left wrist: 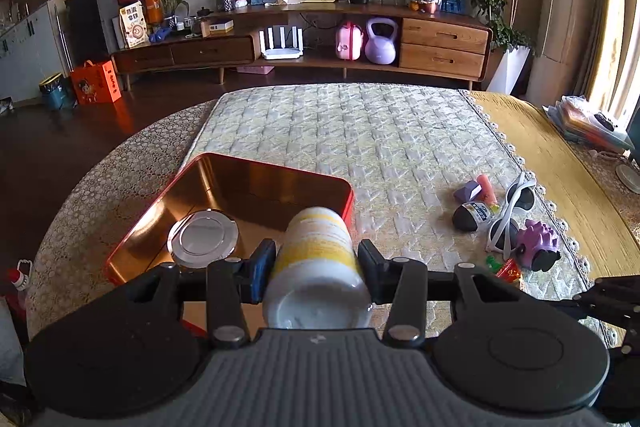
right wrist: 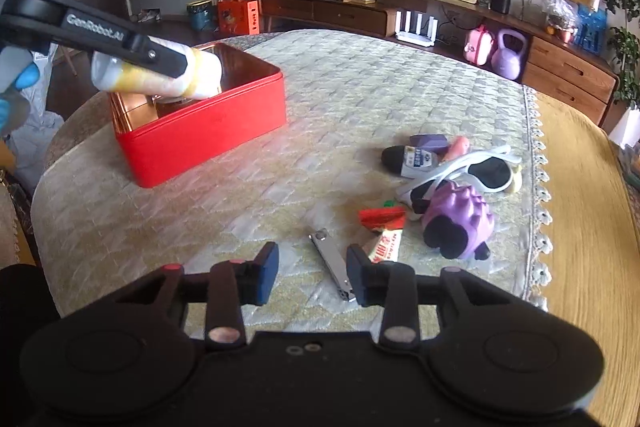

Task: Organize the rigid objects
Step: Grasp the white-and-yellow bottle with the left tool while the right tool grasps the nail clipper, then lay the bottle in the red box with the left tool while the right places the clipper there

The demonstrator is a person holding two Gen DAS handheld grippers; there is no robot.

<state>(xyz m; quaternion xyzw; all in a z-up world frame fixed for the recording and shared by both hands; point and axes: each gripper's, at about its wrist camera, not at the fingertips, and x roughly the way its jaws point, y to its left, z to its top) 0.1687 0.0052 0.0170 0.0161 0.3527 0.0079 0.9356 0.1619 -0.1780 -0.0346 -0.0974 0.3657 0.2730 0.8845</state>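
Over the red tin (right wrist: 200, 143) on the desk (right wrist: 280, 75), the left claw (left wrist: 316, 267) is clamped on a white-yellow bottle (left wrist: 316, 255), a round lid (left wrist: 202, 237) already inside, while the right claw (right wrist: 312, 273) hangs apart above the nail clipper (right wrist: 330, 259), sunglasses (right wrist: 480, 171) and toys still left.

A white bottle with yellow bands (left wrist: 316, 263) is clamped between the pads of the left gripper (left wrist: 316, 267), its base turned toward the camera and its top held over the near right corner of a red tin box (left wrist: 349, 203). The box interior is copper-coloured, and a round silver lid (left wrist: 203, 238) is seen inside it. The box is placed on a quilted cover (left wrist: 360, 131). To the right, white sunglasses (left wrist: 512, 215), a purple spiky toy (left wrist: 538, 243) and a dark small bottle (left wrist: 474, 215) are grouped together.
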